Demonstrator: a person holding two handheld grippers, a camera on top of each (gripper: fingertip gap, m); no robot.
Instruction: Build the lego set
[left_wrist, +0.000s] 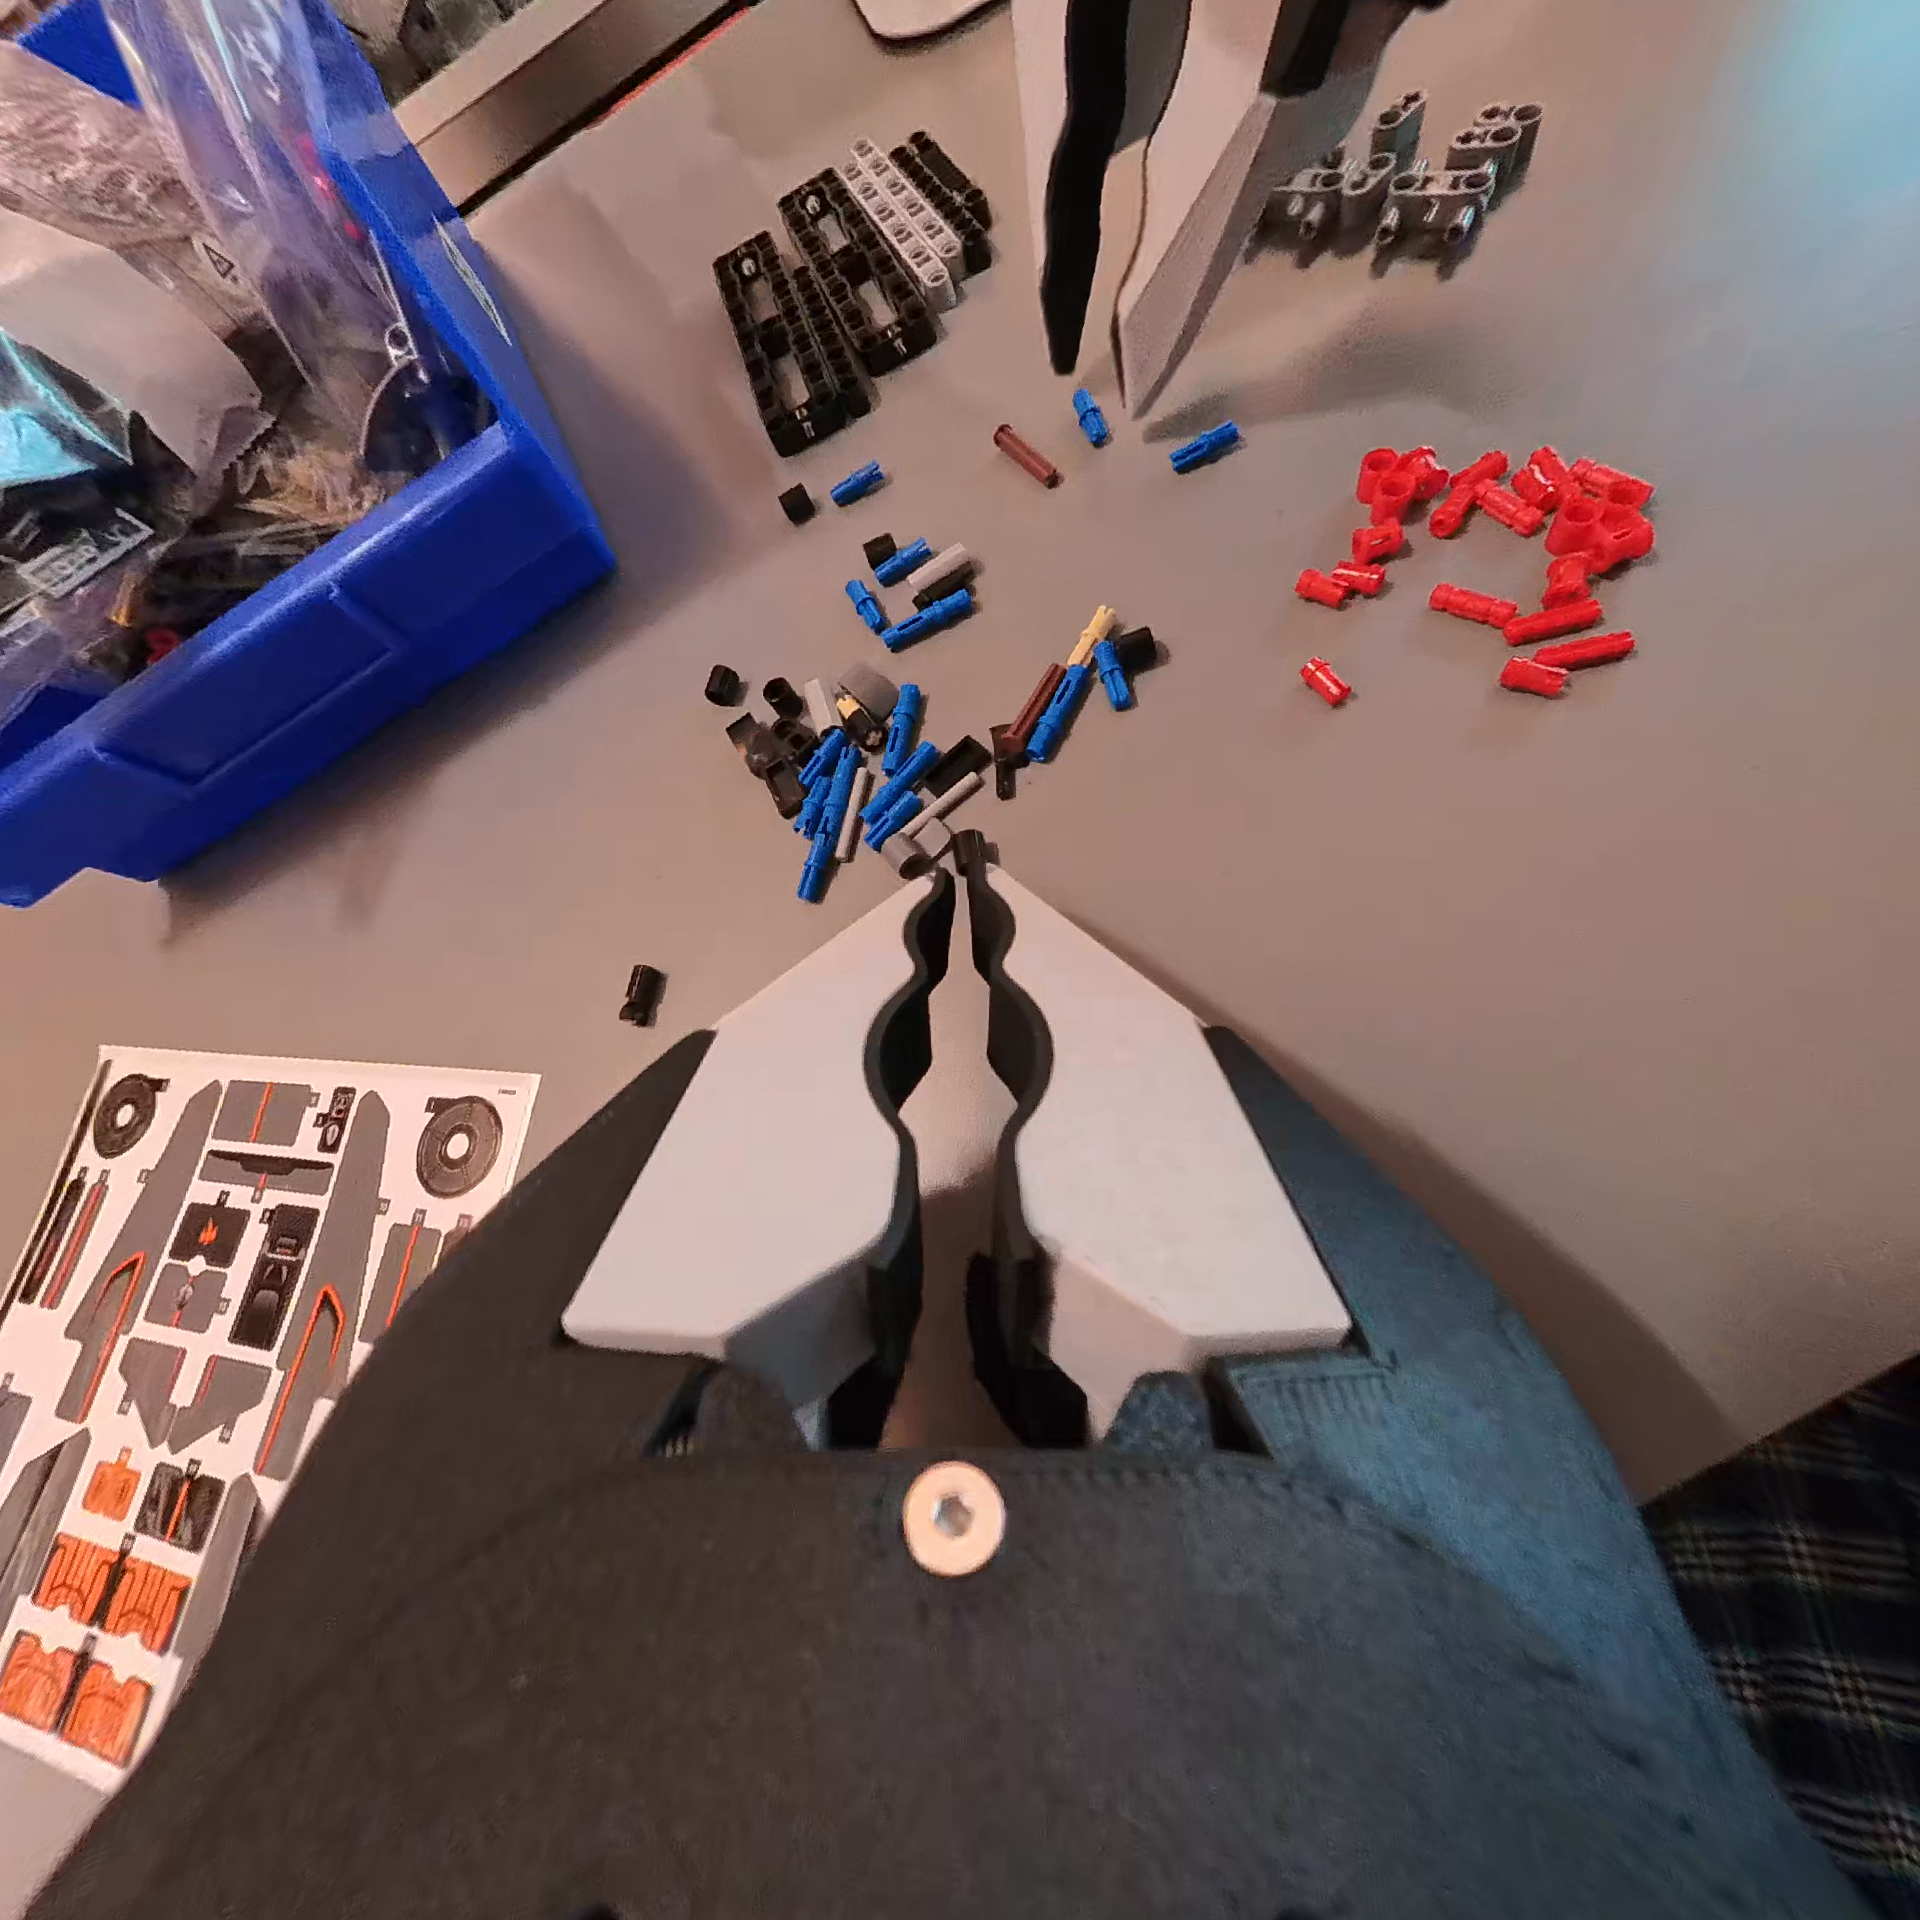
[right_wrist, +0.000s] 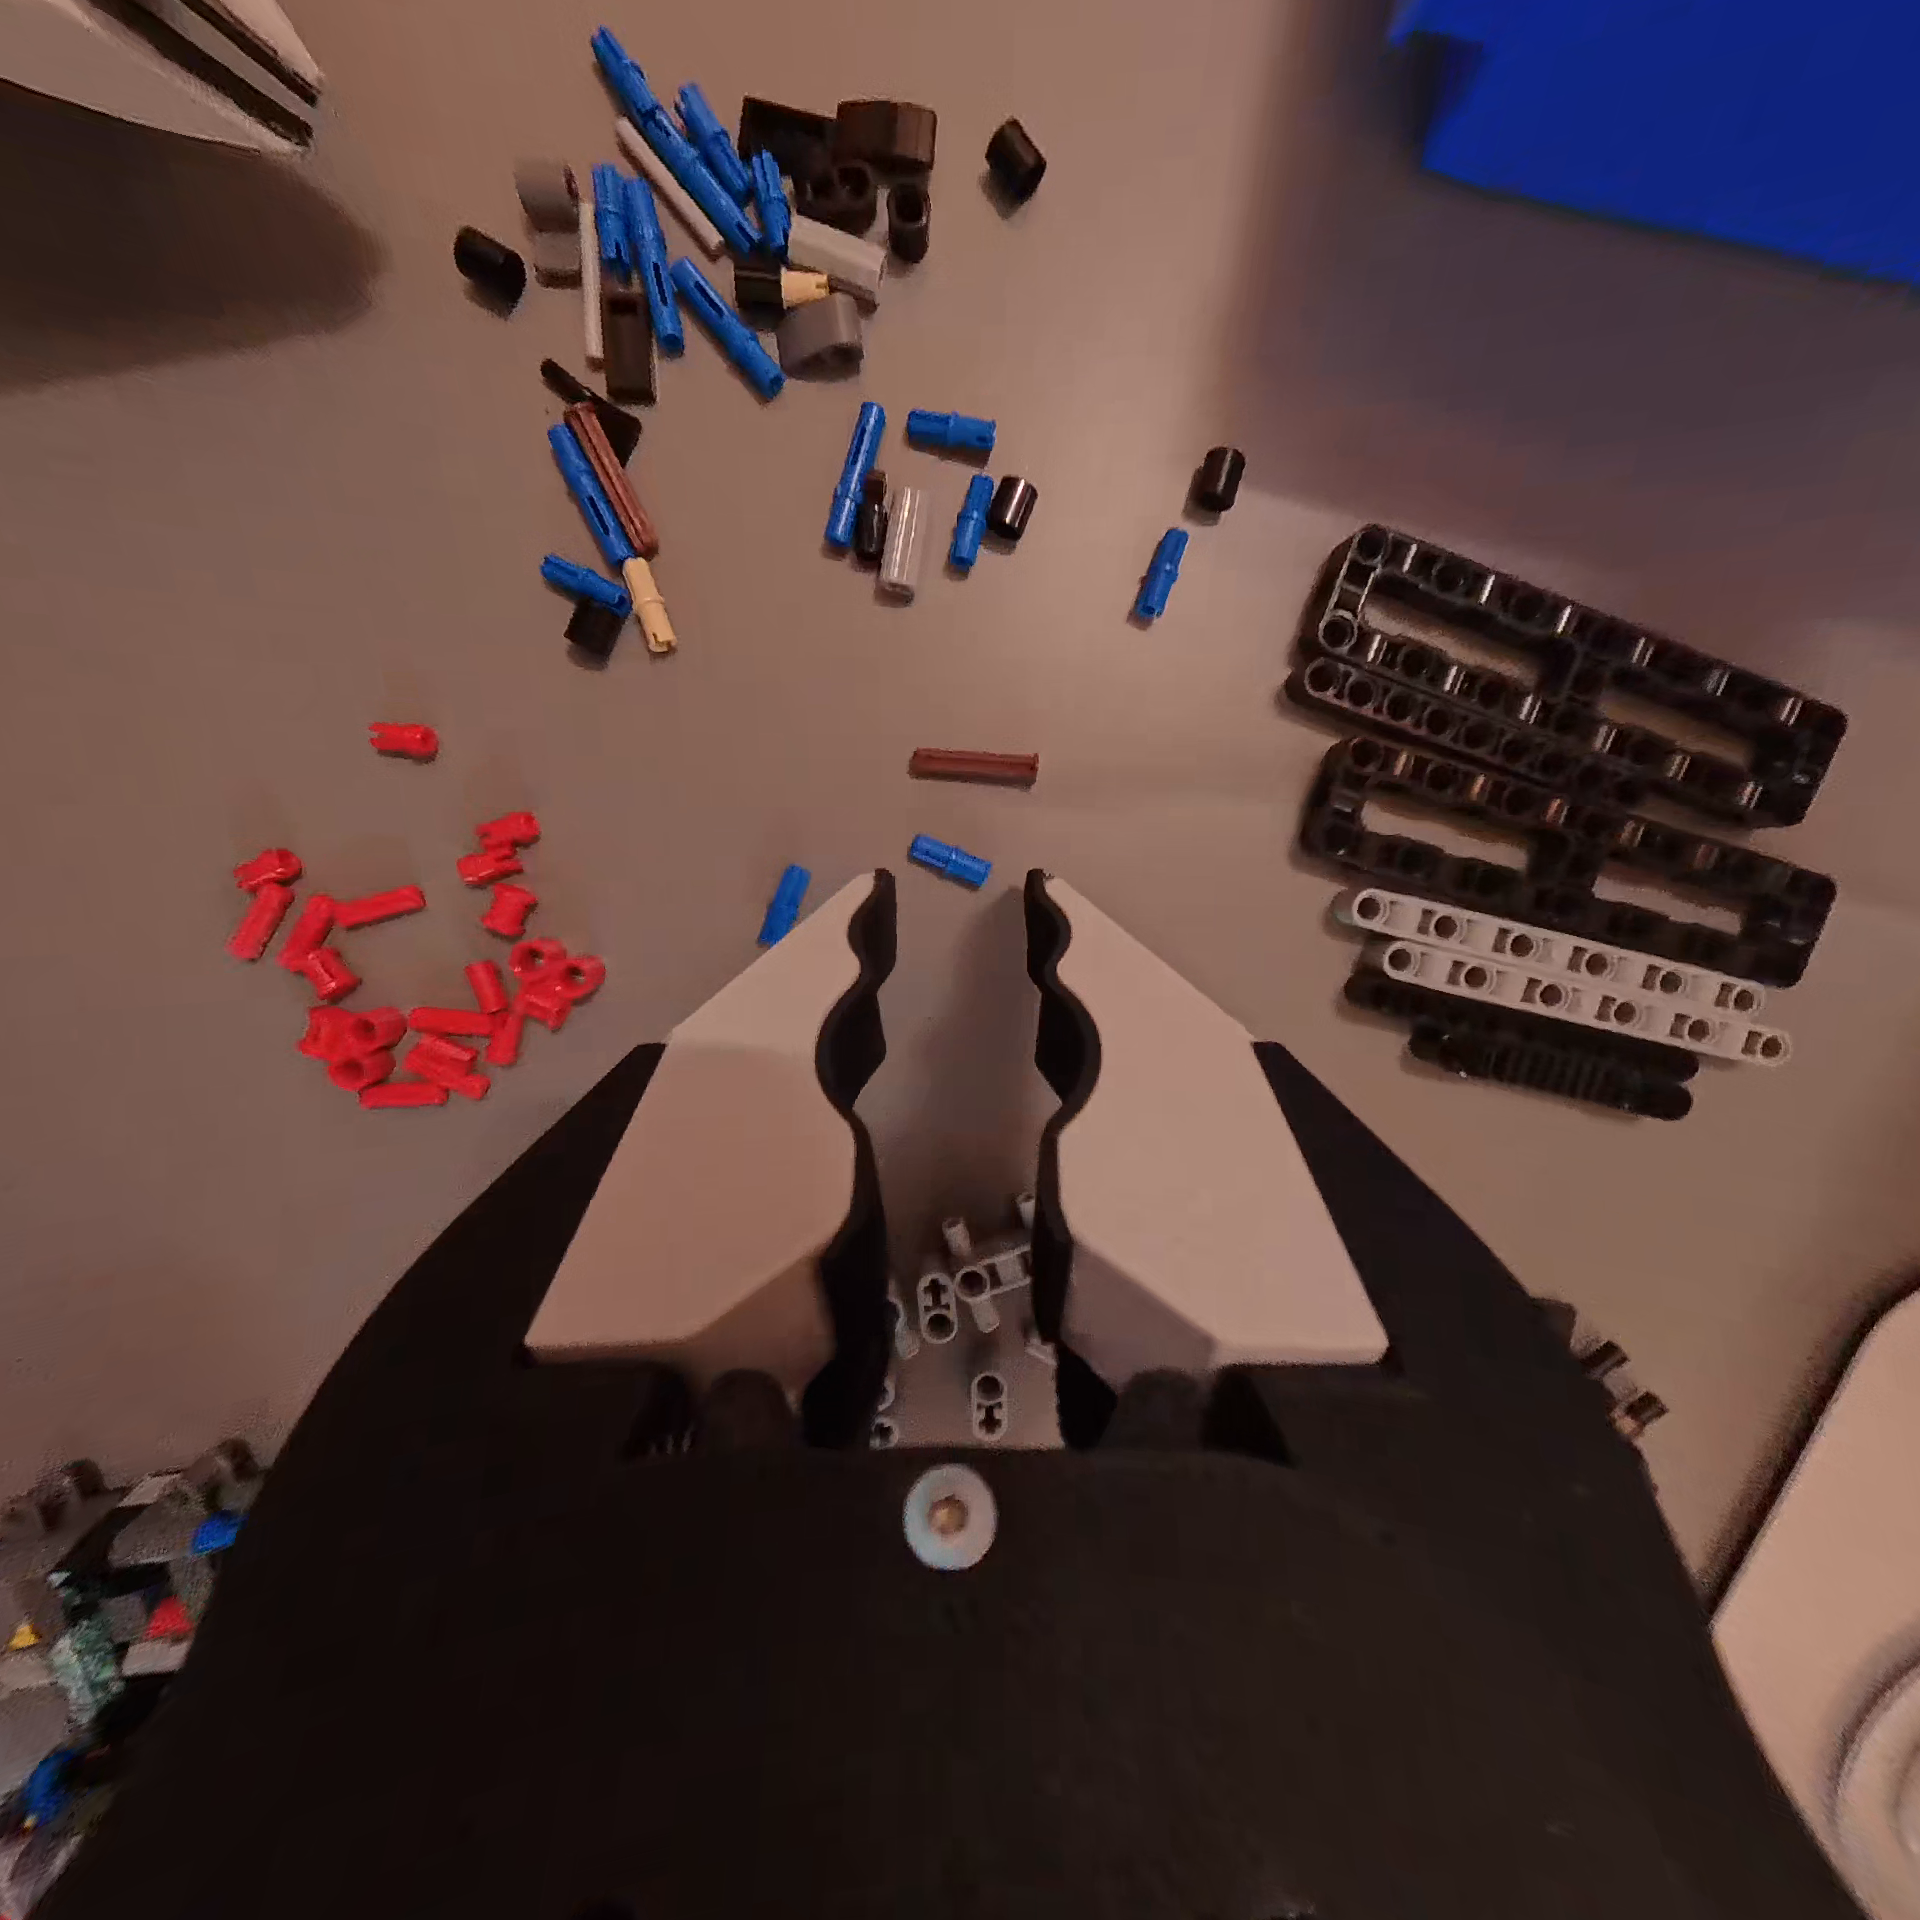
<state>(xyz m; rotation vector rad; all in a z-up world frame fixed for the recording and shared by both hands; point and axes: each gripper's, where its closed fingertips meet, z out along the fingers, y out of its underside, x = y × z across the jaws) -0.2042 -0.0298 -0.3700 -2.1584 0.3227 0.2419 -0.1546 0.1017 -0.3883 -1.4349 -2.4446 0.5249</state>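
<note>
Loose Lego parts lie on a grey table (left_wrist: 1351, 935). My left gripper (left_wrist: 961, 878) is shut and empty, its tips just short of a small black pin (left_wrist: 972, 847) at the near edge of a pile of blue, black and grey pins (left_wrist: 862, 769). It also shows in the right wrist view (right_wrist: 307, 109), raised above the table. My right gripper (right_wrist: 958, 883) is open, with a short blue pin (right_wrist: 948, 860) lying just beyond its tips. In the left wrist view the right gripper (left_wrist: 1096, 384) points down over that blue pin (left_wrist: 1089, 416).
A brown axle (right_wrist: 974, 767) lies beyond the blue pin. Red connectors (left_wrist: 1507, 551) lie in a group, black frames (right_wrist: 1558, 748) and light grey beams (right_wrist: 1558, 977) in a row. Grey connectors (left_wrist: 1392, 187) are farther off. A blue bin (left_wrist: 312, 644) holds bags. A sticker sheet (left_wrist: 239, 1299) lies near. Across from one pair of fingers to the other is roughly 15 cm.
</note>
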